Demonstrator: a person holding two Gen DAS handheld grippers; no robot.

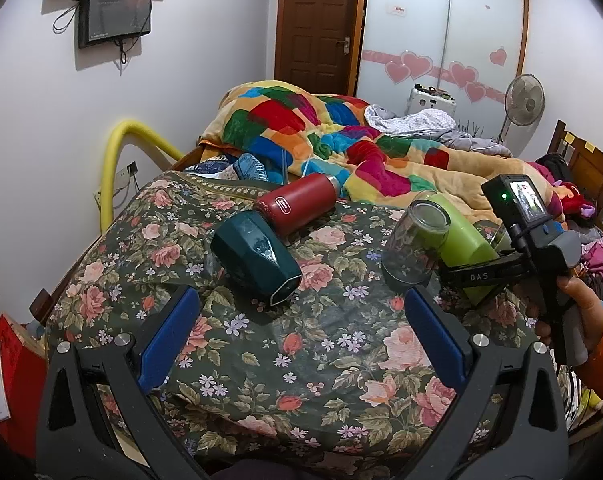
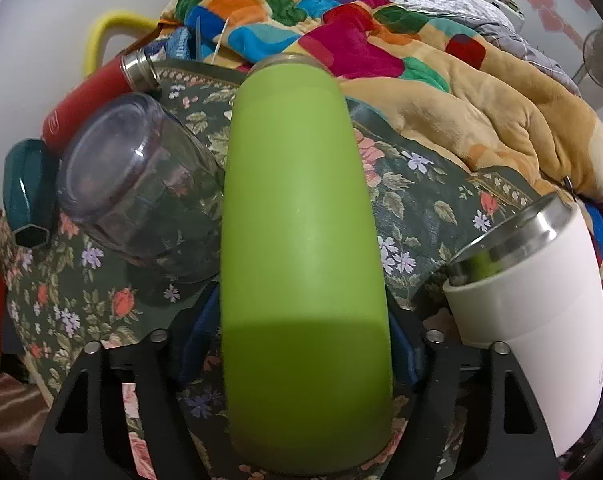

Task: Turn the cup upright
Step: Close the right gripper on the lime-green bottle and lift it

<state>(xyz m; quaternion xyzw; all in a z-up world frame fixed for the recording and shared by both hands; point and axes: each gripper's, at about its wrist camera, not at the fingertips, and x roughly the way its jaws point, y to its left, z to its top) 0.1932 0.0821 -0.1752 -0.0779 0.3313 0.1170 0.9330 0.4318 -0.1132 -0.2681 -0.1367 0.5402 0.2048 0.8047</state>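
Right tongs [image 2: 305, 344] clamp the green cup [image 2: 301, 240] lying sideways; left tongs [image 1: 301, 328] gape empty.

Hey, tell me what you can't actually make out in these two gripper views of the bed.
- Right gripper pads: in the right wrist view the green cup covers them, so contact is unconfirmed.
- Green cup's base: cut off near the bottom edge there; in the left wrist view the glass jar and the right gripper hide much of it.
- White cup: right wrist view only; its lower end runs off frame.
- Red bottle logo: too small to read.
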